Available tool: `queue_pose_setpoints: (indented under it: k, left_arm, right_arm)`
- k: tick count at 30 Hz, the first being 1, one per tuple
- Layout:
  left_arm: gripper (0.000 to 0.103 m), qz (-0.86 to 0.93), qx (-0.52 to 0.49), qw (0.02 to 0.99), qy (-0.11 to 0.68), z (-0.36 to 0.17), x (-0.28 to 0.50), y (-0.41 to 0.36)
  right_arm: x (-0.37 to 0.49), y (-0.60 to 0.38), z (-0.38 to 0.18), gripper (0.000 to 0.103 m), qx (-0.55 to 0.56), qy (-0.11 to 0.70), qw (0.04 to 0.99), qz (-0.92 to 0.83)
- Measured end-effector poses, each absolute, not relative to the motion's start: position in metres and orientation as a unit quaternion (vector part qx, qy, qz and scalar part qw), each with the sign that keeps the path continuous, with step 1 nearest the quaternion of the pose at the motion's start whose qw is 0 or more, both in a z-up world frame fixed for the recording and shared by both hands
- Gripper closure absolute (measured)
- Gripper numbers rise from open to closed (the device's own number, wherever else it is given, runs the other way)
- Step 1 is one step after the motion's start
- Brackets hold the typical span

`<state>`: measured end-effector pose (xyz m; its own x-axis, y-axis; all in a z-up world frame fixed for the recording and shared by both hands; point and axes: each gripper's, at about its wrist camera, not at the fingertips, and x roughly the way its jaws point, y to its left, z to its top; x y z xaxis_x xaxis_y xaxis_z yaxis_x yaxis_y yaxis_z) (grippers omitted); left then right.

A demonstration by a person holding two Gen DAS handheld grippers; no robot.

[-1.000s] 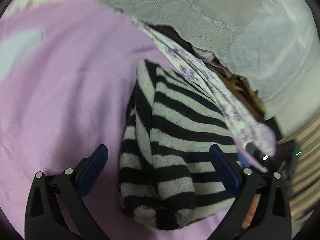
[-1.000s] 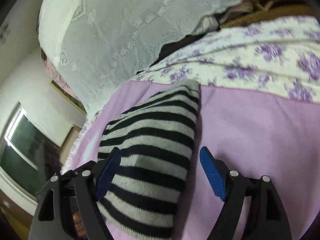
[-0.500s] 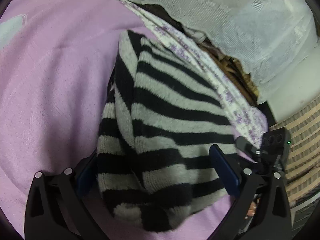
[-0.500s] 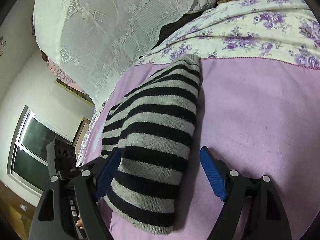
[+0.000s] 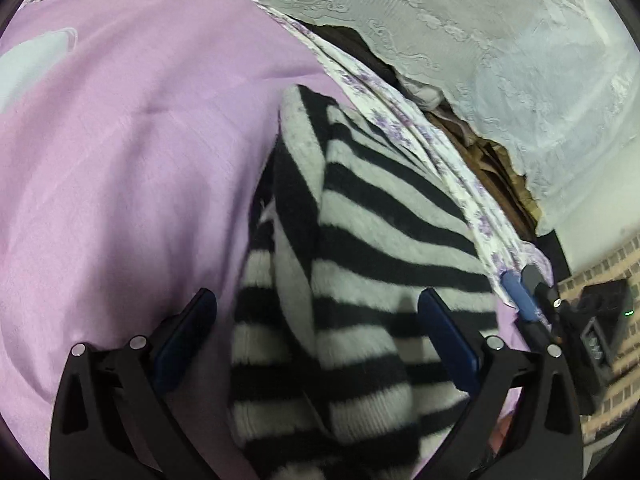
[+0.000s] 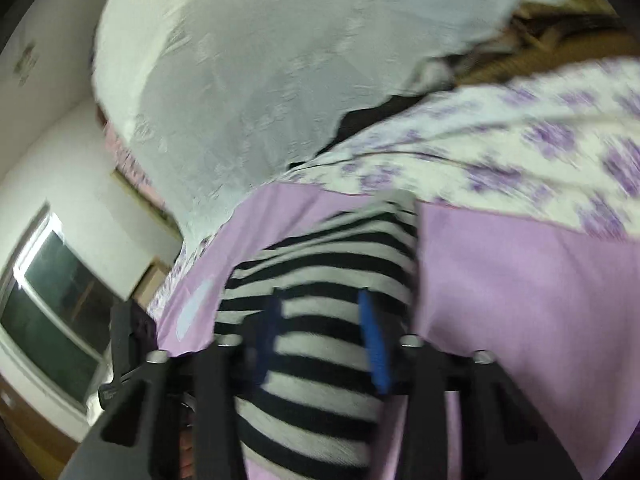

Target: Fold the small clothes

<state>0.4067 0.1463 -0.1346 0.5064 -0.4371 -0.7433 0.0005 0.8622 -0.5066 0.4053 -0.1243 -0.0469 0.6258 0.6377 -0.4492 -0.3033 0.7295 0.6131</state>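
Open purple sheet point(image 5: 132, 168) is left free beside the striped sweater point(image 5: 360, 240), while the far side is blocked by floral bedding point(image 5: 432, 148) and lace curtain point(image 5: 500, 40).

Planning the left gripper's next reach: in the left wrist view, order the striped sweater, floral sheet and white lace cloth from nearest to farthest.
1. Striped sweater, between the left gripper's fingers.
2. Floral sheet, just beyond, right.
3. White lace cloth, top, farthest.

Striped garments: one point(image 5: 360, 280) — black and grey
Lilac sheets: one point(image 5: 120, 160)
Floral cloths: one point(image 6: 520, 152)
Lace covers: one point(image 5: 480, 20)
Grippers: two — left point(image 5: 316, 332), right point(image 6: 324, 340)
Windows: one point(image 6: 52, 308)
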Motion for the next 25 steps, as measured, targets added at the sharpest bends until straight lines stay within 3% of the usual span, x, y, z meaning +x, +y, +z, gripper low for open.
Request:
queue_pose_setpoints:
  k: [3,5,8,12,15,16,17,19,25]
  left_arm:
    - [0.005,-0.118,-0.198,0.845,0.482,-0.135,0.413,0.139]
    - [0.005,-0.117,-0.191,0.845,0.485,-0.135,0.415,0.137]
    - [0.005,-0.116,-0.186,0.845,0.488,-0.136,0.417,0.137]
    - [0.004,-0.115,-0.179,0.847,0.487,-0.136,0.417,0.133]
    - [0.004,-0.122,-0.187,0.845,0.486,-0.136,0.416,0.136]
    - [0.004,-0.125,-0.19,0.844,0.486,-0.135,0.415,0.138]
    - [0.005,-0.128,-0.198,0.842,0.485,-0.135,0.415,0.14]
    - [0.005,-0.137,-0.213,0.838,0.483,-0.134,0.414,0.145]
    - [0.005,-0.174,-0.227,0.824,0.49,-0.133,0.41,0.145]
  right_arm:
    - [0.426,-0.1,-0.039,0.074,0.217,0.333,0.875,0.275]
    - [0.449,-0.084,-0.048,0.073,0.19,0.371,0.864,0.283]
    - [0.471,-0.083,-0.072,0.092,0.198,0.404,0.845,0.289]
    - [0.472,-0.105,-0.073,0.103,0.251,0.406,0.83,0.289]
    - [0.456,-0.112,-0.06,0.096,0.246,0.388,0.841,0.284]
    - [0.451,-0.116,-0.059,0.089,0.244,0.388,0.843,0.281]
    - [0.446,-0.123,-0.058,0.064,0.25,0.387,0.843,0.278]
    - [0.438,-0.137,-0.062,0.036,0.265,0.388,0.84,0.272]
    - [0.424,-0.158,-0.093,0.036,0.323,0.429,0.799,0.269]
